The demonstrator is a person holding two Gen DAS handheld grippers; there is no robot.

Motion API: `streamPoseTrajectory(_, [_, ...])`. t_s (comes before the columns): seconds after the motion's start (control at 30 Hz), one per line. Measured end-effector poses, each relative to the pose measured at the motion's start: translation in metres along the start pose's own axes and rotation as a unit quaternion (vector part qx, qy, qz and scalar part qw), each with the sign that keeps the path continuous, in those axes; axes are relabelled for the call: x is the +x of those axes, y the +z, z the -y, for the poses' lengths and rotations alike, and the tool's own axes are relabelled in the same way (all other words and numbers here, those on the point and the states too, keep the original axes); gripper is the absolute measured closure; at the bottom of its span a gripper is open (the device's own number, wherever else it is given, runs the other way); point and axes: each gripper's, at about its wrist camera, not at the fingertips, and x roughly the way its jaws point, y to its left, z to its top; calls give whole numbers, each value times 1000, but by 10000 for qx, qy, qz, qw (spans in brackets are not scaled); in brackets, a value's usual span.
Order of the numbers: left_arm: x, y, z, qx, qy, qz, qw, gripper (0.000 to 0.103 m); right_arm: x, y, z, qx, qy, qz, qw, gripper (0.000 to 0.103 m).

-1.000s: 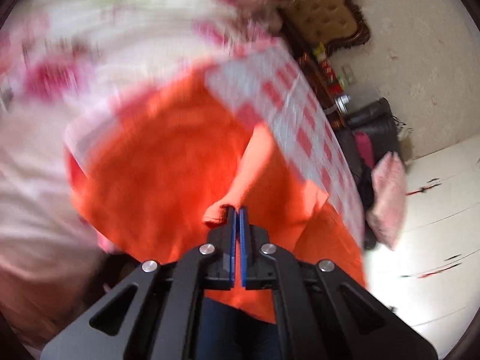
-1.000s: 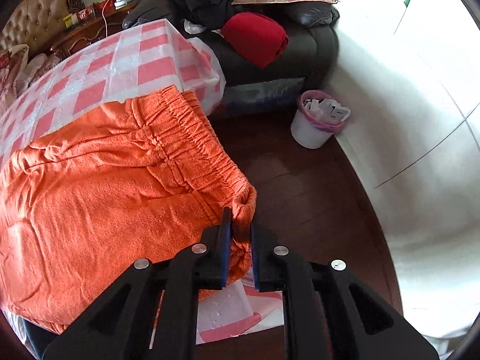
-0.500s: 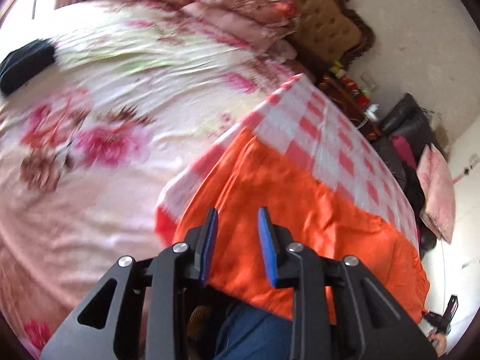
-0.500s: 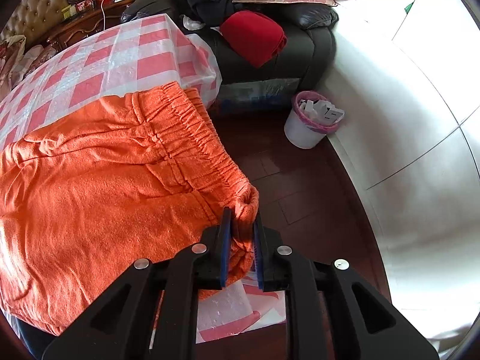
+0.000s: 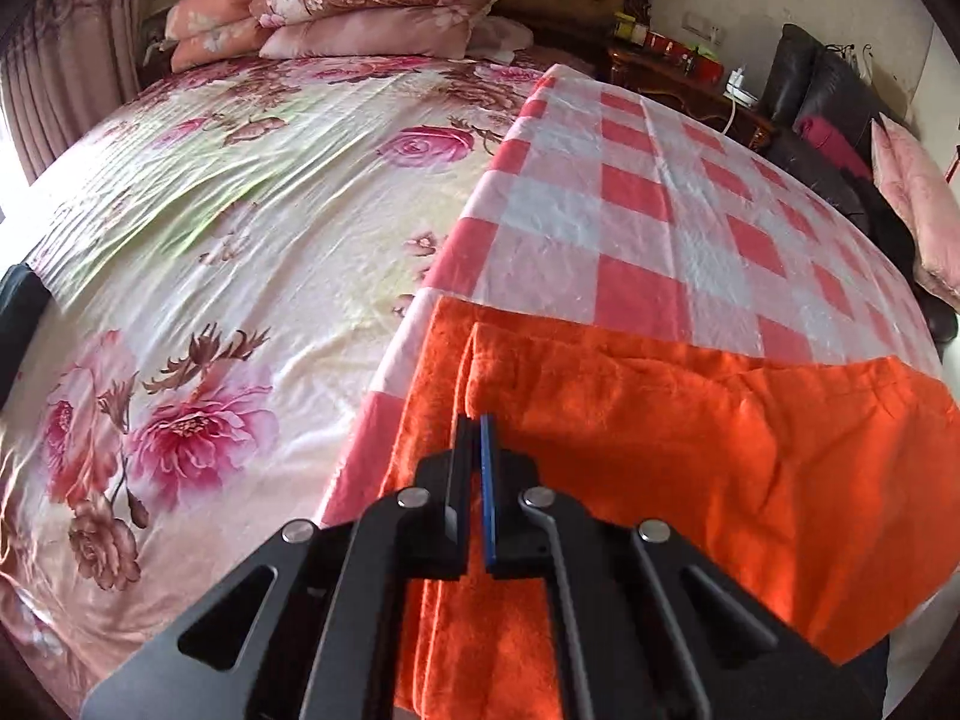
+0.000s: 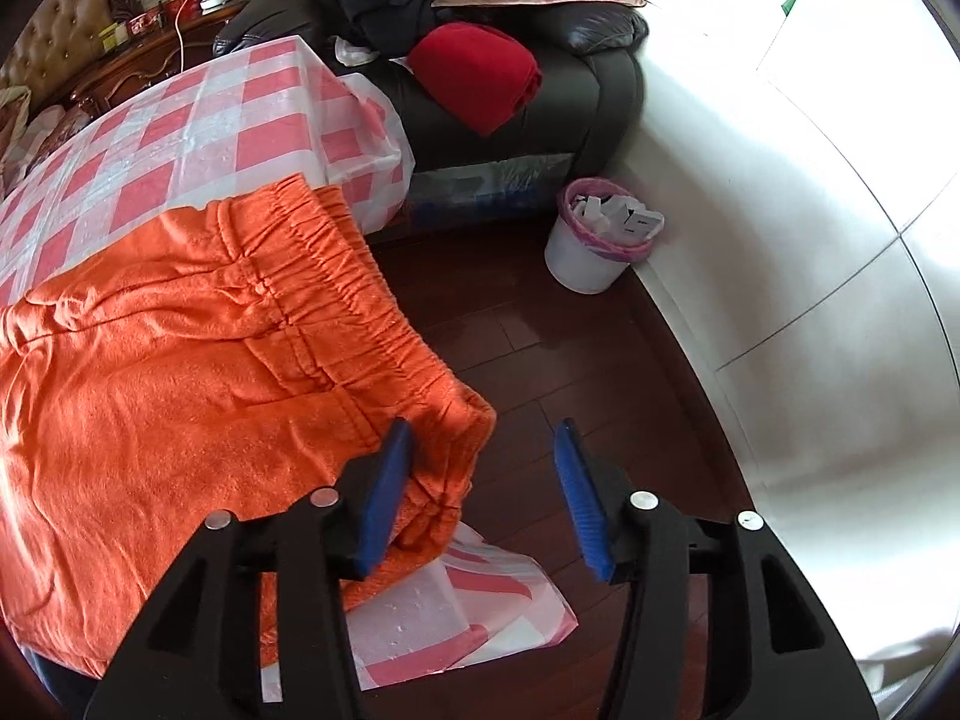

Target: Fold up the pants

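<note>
Orange fleece pants [image 5: 690, 450] lie folded lengthwise on a pink-and-white checked cloth [image 5: 630, 210]. In the left wrist view the stacked leg hems sit near the cloth's left edge. My left gripper [image 5: 477, 423] is shut, its tips just over the upper hem, and no fabric shows between the pads. In the right wrist view the elastic waistband of the pants [image 6: 336, 276] hangs over the bed's end. My right gripper [image 6: 482, 429] is opening. The waistband corner droops beside its left pad [image 6: 384, 492], and the pads do not press on it.
A floral bedsheet [image 5: 240, 210] and stacked pillows [image 5: 372, 0] fill the left. A dark sofa [image 6: 600, 84] with a red cloth [image 6: 474, 72] stands beyond the bed's end. A white bin [image 6: 594, 252] stands on the wooden floor [image 6: 540, 360] by a white wall [image 6: 810, 240].
My left gripper let go of the pinched orange fabric, swung across and shut again over the leg hems. My right gripper's jaws opened off the waistband corner.
</note>
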Motion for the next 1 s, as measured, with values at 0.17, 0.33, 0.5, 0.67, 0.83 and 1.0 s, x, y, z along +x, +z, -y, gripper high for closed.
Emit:
streamPoseTrajectory(0.17, [-17, 7, 5, 168, 78, 158, 9997, 102, -1, 1, -3, -70, -73, 11, 9999, 52])
streamPoseTrajectory(0.33, [-20, 19, -1, 65, -37, 198, 9998, 98, -2, 0, -1, -28, -103, 15, 9999, 48])
streamPoseTrajectory(0.5, [-1, 13, -9, -119, -217, -82, 9997, 76, -3, 0, -3, -53, -133, 6, 9999, 48])
streamPoseTrajectory(0.67, [6, 12, 0, 117, -153, -83, 9998, 80, -2, 1, -1, -19, -143, -25, 9999, 43])
streamPoseTrajectory(0.83, [3, 17, 6, 388, 51, -106, 9992, 100, -5, 1, -5, -94, -248, 8, 9996, 43])
streamPoseTrajectory(1.0, [-24, 30, 6, 408, 126, 183, 9989, 100, -15, 0, -7, -143, -226, 70, 9996, 43])
